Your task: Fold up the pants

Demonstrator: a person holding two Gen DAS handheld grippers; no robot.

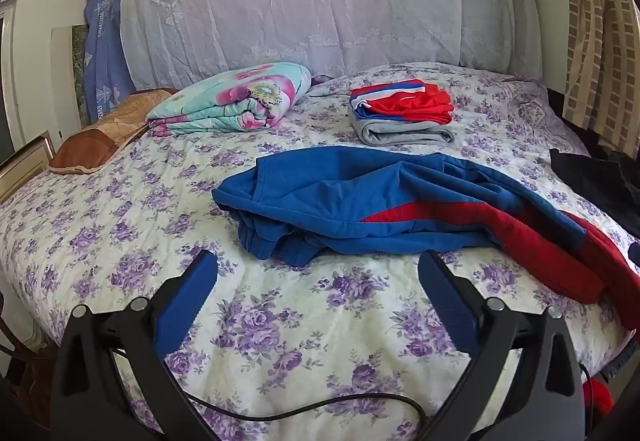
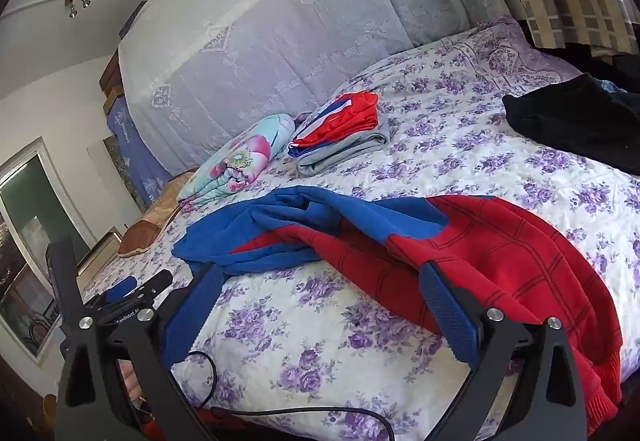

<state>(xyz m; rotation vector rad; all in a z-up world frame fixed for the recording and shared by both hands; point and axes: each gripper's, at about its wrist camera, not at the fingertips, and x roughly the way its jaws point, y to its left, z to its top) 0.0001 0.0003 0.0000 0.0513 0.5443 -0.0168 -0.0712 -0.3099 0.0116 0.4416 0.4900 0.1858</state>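
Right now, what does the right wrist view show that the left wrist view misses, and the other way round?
Only the right wrist view shows the left gripper from outside, the ceiling spotlights and the grid pattern on the red part of the pants. Only the left wrist view shows the blue ribbed cuffs bunched at the near edge. Both show the blue and red pants crumpled and unfolded on the floral bedspread, the folded stack, the folded quilt, and open jaws.

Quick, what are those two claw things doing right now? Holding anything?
Left gripper: open, holding nothing, just short of the blue and red pants.
Right gripper: open, holding nothing, at the pants' near edge.
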